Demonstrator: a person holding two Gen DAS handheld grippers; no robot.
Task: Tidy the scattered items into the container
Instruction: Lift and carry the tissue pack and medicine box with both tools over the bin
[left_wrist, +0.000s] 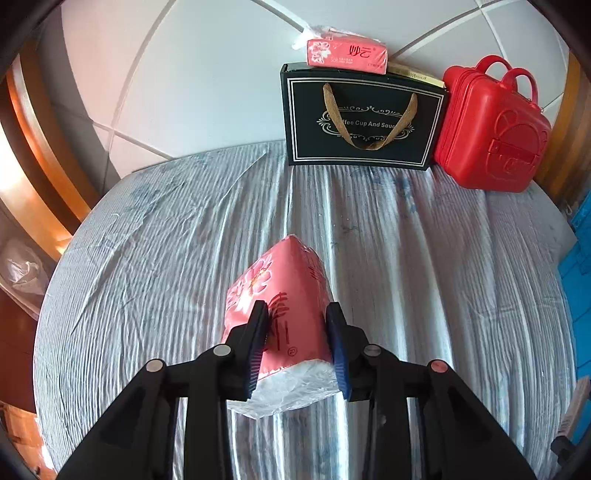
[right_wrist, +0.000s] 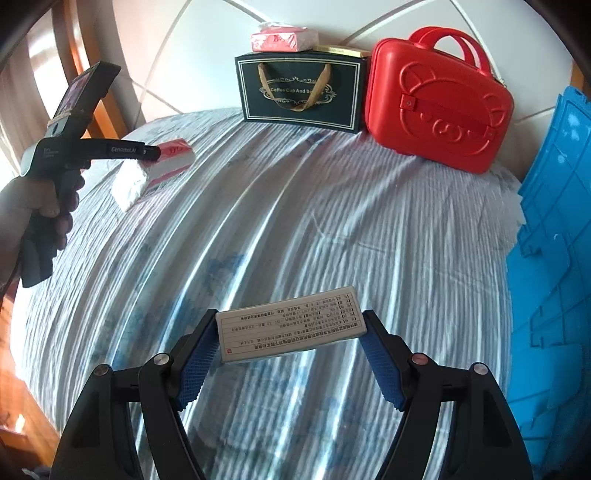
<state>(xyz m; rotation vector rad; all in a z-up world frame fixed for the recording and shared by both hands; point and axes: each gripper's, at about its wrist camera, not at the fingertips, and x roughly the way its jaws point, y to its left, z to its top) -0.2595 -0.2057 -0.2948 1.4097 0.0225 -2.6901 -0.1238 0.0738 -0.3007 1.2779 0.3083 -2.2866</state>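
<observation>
My left gripper (left_wrist: 296, 310) is shut on a pink flowered tissue pack (left_wrist: 280, 277), held off the striped bedsheet (left_wrist: 147, 258) with its clear plastic end toward the camera. In the right wrist view the same pack (right_wrist: 166, 162) hangs at the far left from the left gripper (right_wrist: 153, 153), which a hand (right_wrist: 44, 206) grips. My right gripper (right_wrist: 291, 314) is shut on a flat white box (right_wrist: 288, 330) with printed text, its fingers pressing the two short ends above the sheet. A blue plastic crate (right_wrist: 554, 240) stands at the right edge of the bed.
At the padded white headboard (left_wrist: 221, 55) stand a black gift bag (left_wrist: 362, 118) and a red bear-face case (left_wrist: 491, 129). Another pink tissue pack (left_wrist: 347, 53) and a thin yellowish box (right_wrist: 341, 50) lie on top of the bag. Wooden furniture (left_wrist: 33, 147) borders the left.
</observation>
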